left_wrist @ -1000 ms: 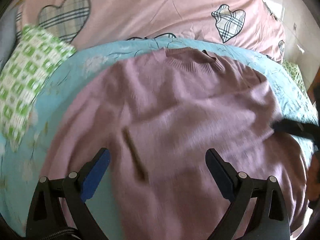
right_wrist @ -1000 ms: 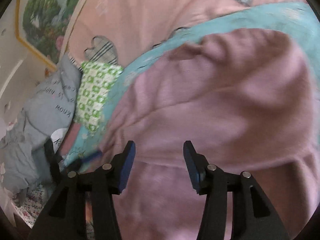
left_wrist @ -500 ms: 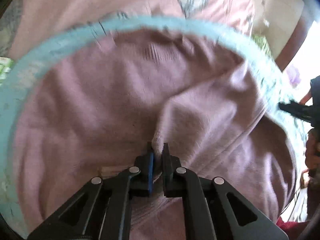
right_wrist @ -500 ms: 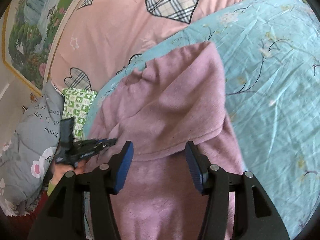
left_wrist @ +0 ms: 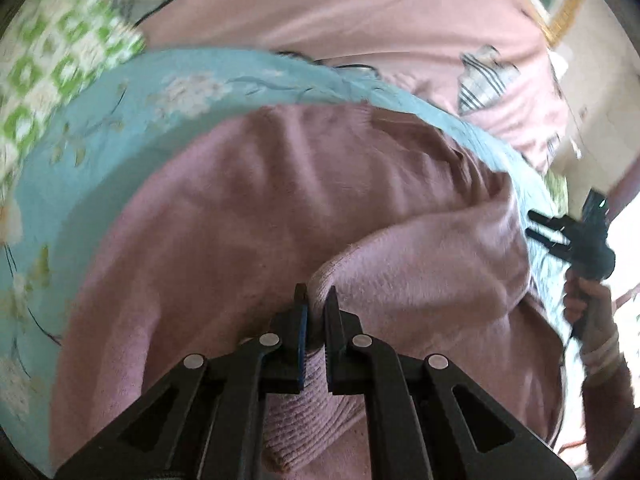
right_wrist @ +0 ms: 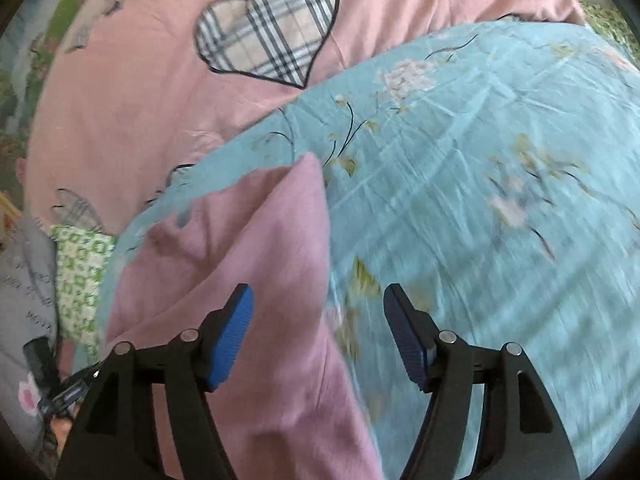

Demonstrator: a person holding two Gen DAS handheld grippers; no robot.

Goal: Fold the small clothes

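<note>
A mauve knit sweater (left_wrist: 260, 208) lies on a light blue floral sheet (left_wrist: 100, 152). My left gripper (left_wrist: 316, 300) is shut on a fold of the sweater, with its ribbed edge bunched between the jaws. The pinched part is lifted over the body toward the right side. My right gripper (right_wrist: 318, 320) is open and empty, above the sweater's right edge (right_wrist: 248, 264) and the blue sheet (right_wrist: 460, 184). The right gripper also shows at the right of the left wrist view (left_wrist: 560, 236), held in a hand.
A pink duvet with plaid hearts (right_wrist: 264, 24) lies behind the blue sheet. A green-and-white checked cloth (left_wrist: 44, 68) sits at the left; it also shows in the right wrist view (right_wrist: 80, 276) beside a grey garment (right_wrist: 24, 280).
My left gripper closed on the sweater and has carried the fold across. My right gripper has opened wider and swung right, off the sweater toward the bare sheet.
</note>
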